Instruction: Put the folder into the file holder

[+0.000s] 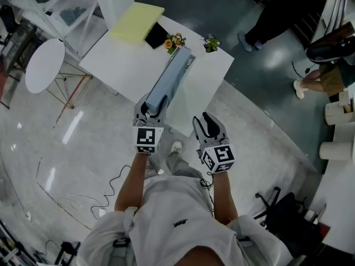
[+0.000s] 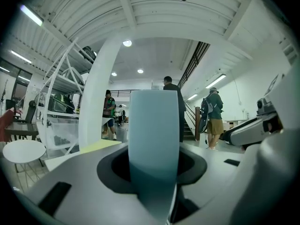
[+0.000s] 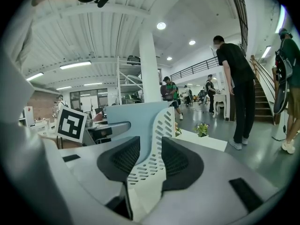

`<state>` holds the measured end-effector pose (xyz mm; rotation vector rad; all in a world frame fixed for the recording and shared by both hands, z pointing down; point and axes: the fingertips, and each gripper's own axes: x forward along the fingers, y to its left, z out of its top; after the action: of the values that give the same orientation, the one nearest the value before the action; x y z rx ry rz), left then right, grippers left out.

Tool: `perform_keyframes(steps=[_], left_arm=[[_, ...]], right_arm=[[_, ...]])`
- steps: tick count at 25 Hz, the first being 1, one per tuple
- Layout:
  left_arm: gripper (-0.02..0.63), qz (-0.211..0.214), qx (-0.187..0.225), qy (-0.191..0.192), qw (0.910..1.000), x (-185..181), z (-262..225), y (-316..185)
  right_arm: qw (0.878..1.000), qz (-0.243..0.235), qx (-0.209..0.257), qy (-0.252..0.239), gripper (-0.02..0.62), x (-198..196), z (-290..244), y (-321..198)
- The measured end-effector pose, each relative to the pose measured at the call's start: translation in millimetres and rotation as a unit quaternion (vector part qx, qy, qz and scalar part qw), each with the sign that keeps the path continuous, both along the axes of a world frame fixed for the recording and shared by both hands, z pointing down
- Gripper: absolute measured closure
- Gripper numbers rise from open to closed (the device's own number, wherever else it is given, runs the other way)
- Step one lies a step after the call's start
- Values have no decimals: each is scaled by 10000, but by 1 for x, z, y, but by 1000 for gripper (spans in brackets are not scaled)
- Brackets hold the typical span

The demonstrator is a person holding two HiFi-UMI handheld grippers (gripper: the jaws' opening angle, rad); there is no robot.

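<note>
Left tongs (image 1: 150, 104) are opening, with the blue folder (image 1: 169, 79) between them. Right tongs (image 1: 206, 121) pinch the perforated wall of the white file holder (image 3: 161, 125).

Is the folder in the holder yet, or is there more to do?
Nearly finished. Done: the blue folder looks tucked into the white file holder, behind its holey wall. In hand: the left tongs are opening with the folder's near end between them, and the right tongs pinch the holder's wall. Left: probably just letting go and moving both tongs away.
</note>
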<state>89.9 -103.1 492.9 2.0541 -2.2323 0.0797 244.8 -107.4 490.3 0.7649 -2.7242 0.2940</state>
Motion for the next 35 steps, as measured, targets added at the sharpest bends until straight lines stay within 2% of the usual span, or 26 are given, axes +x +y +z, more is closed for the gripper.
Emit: perform_keyframes(steps=[10,15,18,23,29,35], left_arm=[[376,272,-279,-96,9992,0,10,3],[290,527,-307,-142,9980,1,3,9],[268,677,-278,-165,9972,3,-6,18],[270,847,-143,-116,9962,-1,-24,44],[270,1019,-230,-192,9943,-5,-25,80],[273,1202,-359,-157,9920,1,-21,111]], right_arm=[[9995,293,138,7,448,4,-7,12],[9990,396,228,-38,443,2,-13,20],[9985,443,327,-77,443,0,-19,25],[9971,562,488,-140,440,-4,-28,36],[9957,699,595,-146,440,-9,-31,55],[9936,823,762,154,440,-12,-25,75]])
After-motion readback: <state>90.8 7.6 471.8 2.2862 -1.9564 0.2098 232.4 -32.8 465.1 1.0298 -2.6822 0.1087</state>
